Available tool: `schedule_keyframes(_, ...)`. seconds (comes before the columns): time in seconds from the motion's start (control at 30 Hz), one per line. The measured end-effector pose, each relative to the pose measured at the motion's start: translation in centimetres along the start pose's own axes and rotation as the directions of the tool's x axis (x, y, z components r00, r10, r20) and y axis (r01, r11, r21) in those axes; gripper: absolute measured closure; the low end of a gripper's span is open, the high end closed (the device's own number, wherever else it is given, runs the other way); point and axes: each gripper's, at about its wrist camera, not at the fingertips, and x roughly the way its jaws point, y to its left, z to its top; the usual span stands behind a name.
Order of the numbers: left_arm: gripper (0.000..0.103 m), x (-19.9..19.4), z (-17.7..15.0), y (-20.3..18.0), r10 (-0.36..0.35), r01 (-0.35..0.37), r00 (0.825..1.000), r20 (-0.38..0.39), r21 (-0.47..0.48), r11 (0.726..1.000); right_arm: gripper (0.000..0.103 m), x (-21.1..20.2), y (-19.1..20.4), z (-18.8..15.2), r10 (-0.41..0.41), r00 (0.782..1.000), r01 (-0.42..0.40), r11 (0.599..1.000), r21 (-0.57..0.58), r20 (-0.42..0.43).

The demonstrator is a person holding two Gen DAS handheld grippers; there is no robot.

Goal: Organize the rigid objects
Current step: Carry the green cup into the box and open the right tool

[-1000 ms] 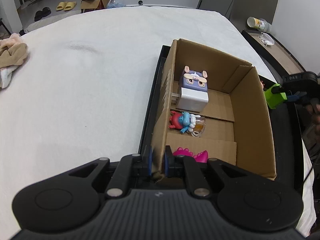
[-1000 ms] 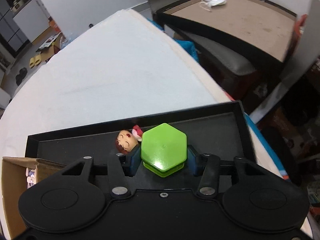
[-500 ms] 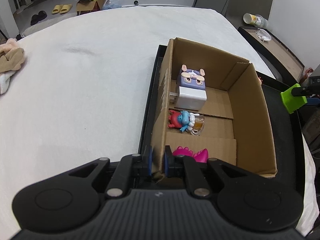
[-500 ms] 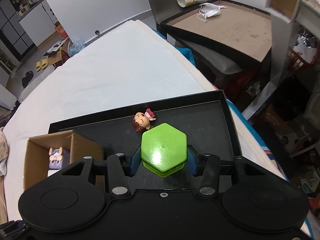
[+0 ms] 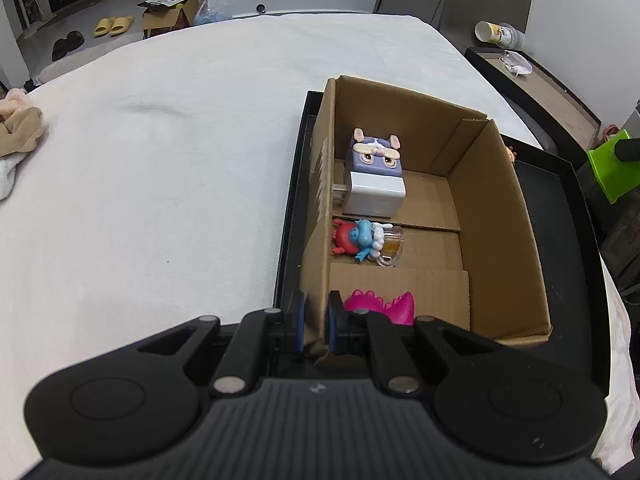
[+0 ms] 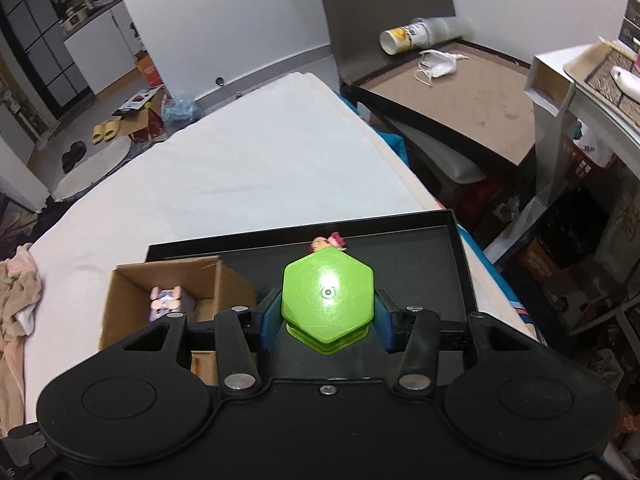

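A brown cardboard box (image 5: 500, 216) stands in a black tray (image 5: 576, 264) on the white bed. My left gripper (image 5: 314, 322) is shut on the box's near left wall. Inside lie a purple cube toy (image 5: 376, 154) on a white block (image 5: 374, 196), a red and blue figure (image 5: 358, 238) with a small clear mug, and a pink dinosaur (image 5: 380, 304). My right gripper (image 6: 326, 314) is shut on a green hexagonal block (image 6: 328, 294), held above the tray (image 6: 420, 248). A small doll figure (image 6: 328, 243) lies on the tray beyond it. The green block (image 5: 608, 168) also shows at the right edge of the left wrist view.
A bundle of beige cloth (image 5: 16, 132) lies at the bed's left side. A low brown table (image 6: 452, 96) with a tipped cup (image 6: 404, 38) and a face mask stands beyond the bed. Shelves and clutter fill the right side.
My right gripper has risen with the green block, so the tray, doll and box look smaller and farther below. The left gripper has stayed on the box wall.
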Motion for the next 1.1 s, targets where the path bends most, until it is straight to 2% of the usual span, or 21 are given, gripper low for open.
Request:
schedule_keyframes(0.57, 0.093, -0.5, 0.0, 0.8, -0.042, 0.042, 0.999, -0.002, -0.002, 0.999, 0.057, -1.2, 5.5, -0.7, 0.037, 0.999, -0.035, 0.994, -0.100, 0.024)
schedule_keyframes(1.1, 0.092, -0.4, 0.1, 1.2, -0.069, 0.069, 0.998, -0.010, -0.004, 0.998, 0.057, 1.5, 11.5, -1.5, 0.069, 0.997, -0.072, 0.977, -0.201, -0.025)
